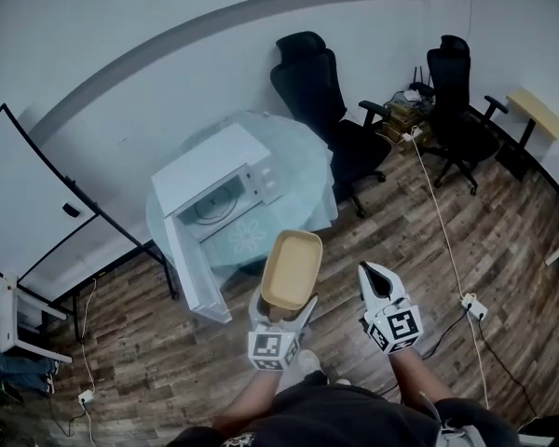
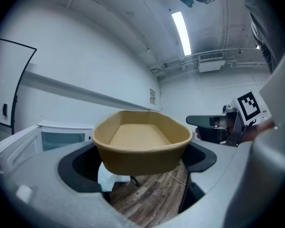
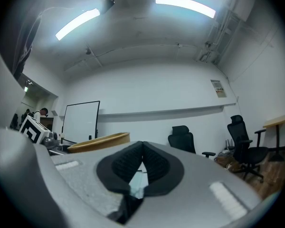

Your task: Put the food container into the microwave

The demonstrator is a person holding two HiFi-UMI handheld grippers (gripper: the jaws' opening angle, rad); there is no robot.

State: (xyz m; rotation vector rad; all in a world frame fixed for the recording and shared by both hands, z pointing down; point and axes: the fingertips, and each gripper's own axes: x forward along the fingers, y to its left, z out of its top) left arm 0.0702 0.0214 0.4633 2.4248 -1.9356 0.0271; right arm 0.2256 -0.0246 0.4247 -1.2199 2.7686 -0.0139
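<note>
Left gripper (image 1: 281, 319) jaws tight on food container (image 1: 292, 268), right gripper (image 1: 374, 277) jaws together; open microwave (image 1: 214, 170), 2 chairs (image 1: 321, 91) beyond.

the microwave (image 1: 219, 180) sits on the back-left part of the round surface (image 1: 303, 189). its door (image 1: 194, 273) stands wide open and juts past the surface's front-left edge, so the cavity (image 1: 216, 205) faces the front edge unblocked. the strip of surface before the cavity is bare. the door walls off any approach from the left; from the right the way is free. the food container (image 1: 292, 268), clamped in the left tool (image 1: 281, 313), hangs over the floor just off the front edge, the right tool (image 1: 376, 276), jaws together, beside it. an office chair (image 1: 326, 110) stands behind the surface's right edge, well apart.
</note>
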